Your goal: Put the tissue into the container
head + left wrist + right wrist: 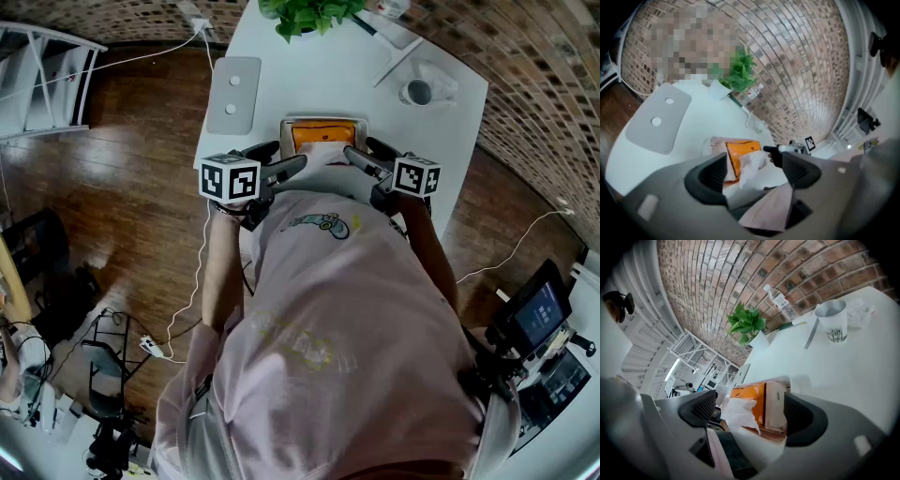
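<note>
An orange tissue pack [323, 134] stands in a beige container [287, 141] at the near edge of the white table [309, 84]. A crumpled white tissue [325, 150] sticks out of the pack toward me. My left gripper [281, 159] and right gripper [368, 155] hover on either side of it, both open. In the left gripper view the tissue [752, 166] lies beyond the wide jaws of the left gripper [754, 164], in front of the pack [740, 152]. The right gripper [750, 411] frames the tissue [738, 411], the pack [752, 401] and the container [777, 404] without touching them.
A grey pad [232, 94] lies at the table's left. A potted plant [309, 14] stands at the back, a water bottle [780, 301] beside it. A white cup [419, 91] and crumpled wrap sit at the right. The wooden floor surrounds the table.
</note>
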### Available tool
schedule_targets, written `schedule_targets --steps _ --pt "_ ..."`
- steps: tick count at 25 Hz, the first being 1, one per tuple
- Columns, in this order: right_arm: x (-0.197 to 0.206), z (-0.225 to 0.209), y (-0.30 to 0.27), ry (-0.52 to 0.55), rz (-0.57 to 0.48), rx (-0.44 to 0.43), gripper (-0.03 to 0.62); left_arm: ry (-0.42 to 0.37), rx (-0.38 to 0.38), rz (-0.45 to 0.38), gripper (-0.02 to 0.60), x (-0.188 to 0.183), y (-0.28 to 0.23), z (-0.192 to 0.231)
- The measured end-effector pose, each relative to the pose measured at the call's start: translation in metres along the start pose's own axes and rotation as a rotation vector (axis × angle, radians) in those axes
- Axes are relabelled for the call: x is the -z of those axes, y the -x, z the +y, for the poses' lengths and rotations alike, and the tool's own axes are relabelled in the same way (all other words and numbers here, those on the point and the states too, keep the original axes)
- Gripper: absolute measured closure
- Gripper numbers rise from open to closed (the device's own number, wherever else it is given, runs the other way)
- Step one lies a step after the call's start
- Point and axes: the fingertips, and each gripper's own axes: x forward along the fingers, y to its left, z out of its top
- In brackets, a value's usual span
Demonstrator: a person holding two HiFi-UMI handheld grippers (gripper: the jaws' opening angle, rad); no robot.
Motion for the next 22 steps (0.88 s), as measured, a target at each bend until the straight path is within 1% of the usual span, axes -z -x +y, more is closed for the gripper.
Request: schedule_targets --steps 2,3,7,9,11,13,15,16,17,18,19,20,21,22 --pt "0.004 -0.004 -0.005 0.021 0.062 0.021 0.131 0.012 -0.009 0.066 0.178 0.012 -0.021 0.000" --pt "0.007 -0.006 -0.007 0.029 0.093 0.029 0.131 0.020 -0.023 0.092 0.166 0.017 -0.030 0.001" --pt "0.021 -0.004 -0.015 0.072 0.180 0.029 0.132 0.061 -0.105 0.145 0.166 0.030 -0.053 0.007" --pt "0.026 -0.002 -0.018 0.100 0.206 0.028 0.132 0.065 -0.135 0.174 0.164 0.037 -0.059 0.011" --pt "0.027 -0.002 -0.022 0.123 0.231 0.024 0.132 0.052 -0.163 0.199 0.167 0.041 -0.061 0.015" --pt "0.028 -0.003 -0.025 0.155 0.271 0.030 0.132 0.026 -0.181 0.206 0.169 0.040 -0.061 0.018" --pt "0.030 -0.005 -0.027 0.194 0.315 0.038 0.132 0.008 -0.186 0.199 0.169 0.037 -0.061 0.018" --pt "0.030 -0.004 -0.027 0.208 0.329 0.039 0.132 0.011 -0.174 0.191 0.169 0.036 -0.062 0.017" --pt "0.029 -0.003 -0.027 0.209 0.334 0.035 0.132 0.030 -0.150 0.177 0.170 0.035 -0.063 0.015" --pt "0.027 -0.001 -0.027 0.186 0.328 0.023 0.126 0.070 -0.116 0.154 0.174 0.032 -0.064 0.014" --pt "0.023 0.001 -0.028 0.134 0.313 0.005 0.105 0.134 -0.077 0.120 0.175 0.028 -0.064 0.013" --pt "0.017 0.002 -0.028 0.052 0.287 -0.020 0.102 0.218 -0.036 0.076 0.173 0.023 -0.064 0.014" --pt "0.012 0.004 -0.029 -0.042 0.256 -0.049 0.072 0.311 0.004 0.028 0.172 0.017 -0.063 0.016" --pt "0.006 0.005 -0.030 -0.128 0.226 -0.073 0.069 0.399 0.043 -0.018 0.170 0.012 -0.062 0.019"
